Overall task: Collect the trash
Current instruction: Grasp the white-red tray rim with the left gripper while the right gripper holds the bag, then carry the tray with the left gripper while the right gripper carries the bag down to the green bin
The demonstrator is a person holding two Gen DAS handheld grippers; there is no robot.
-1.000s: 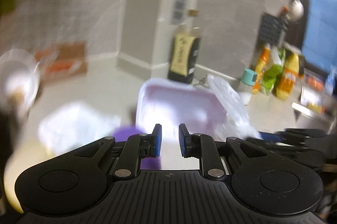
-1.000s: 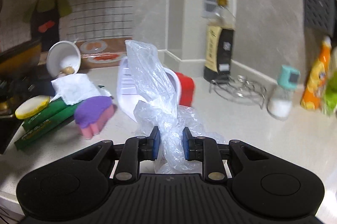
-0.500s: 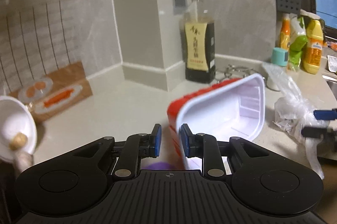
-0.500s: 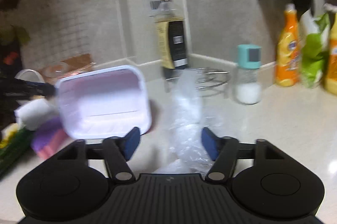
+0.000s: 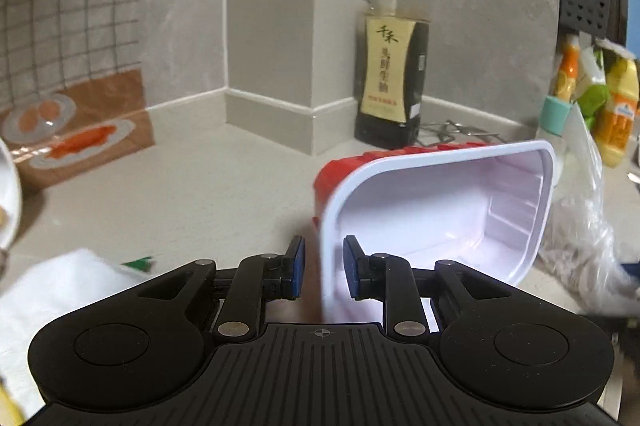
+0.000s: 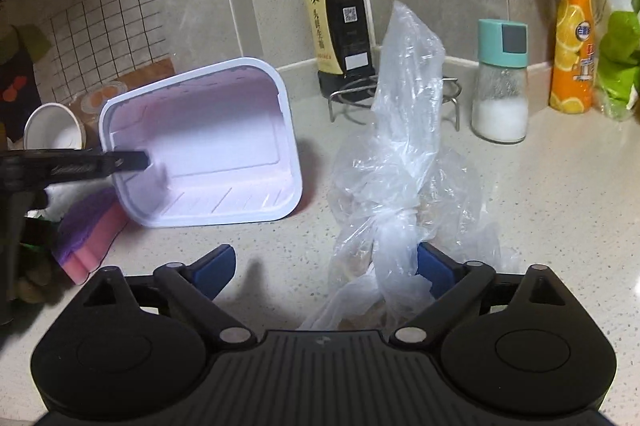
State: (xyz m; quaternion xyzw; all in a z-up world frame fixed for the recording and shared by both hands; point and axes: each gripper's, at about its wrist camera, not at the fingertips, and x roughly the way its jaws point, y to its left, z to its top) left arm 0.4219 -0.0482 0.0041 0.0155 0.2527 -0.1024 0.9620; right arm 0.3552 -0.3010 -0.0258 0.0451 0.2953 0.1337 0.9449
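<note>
White tray (image 5: 436,209), empty, pinched by left tongs (image 5: 323,268); right tongs (image 6: 324,266) opening around plastic bag (image 6: 400,153).

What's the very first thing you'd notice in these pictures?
Probably the white and red tub, tipped on its side on the counter, its rim between the left gripper's fingers. Next, the crinkly clear plastic bag standing between the right gripper's opening jaws. Behind them stands a tall dark sauce bottle.

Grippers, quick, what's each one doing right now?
Left tool: shut on the white tray rim.
Right tool: opening, plastic bag between, not gripped.
</note>
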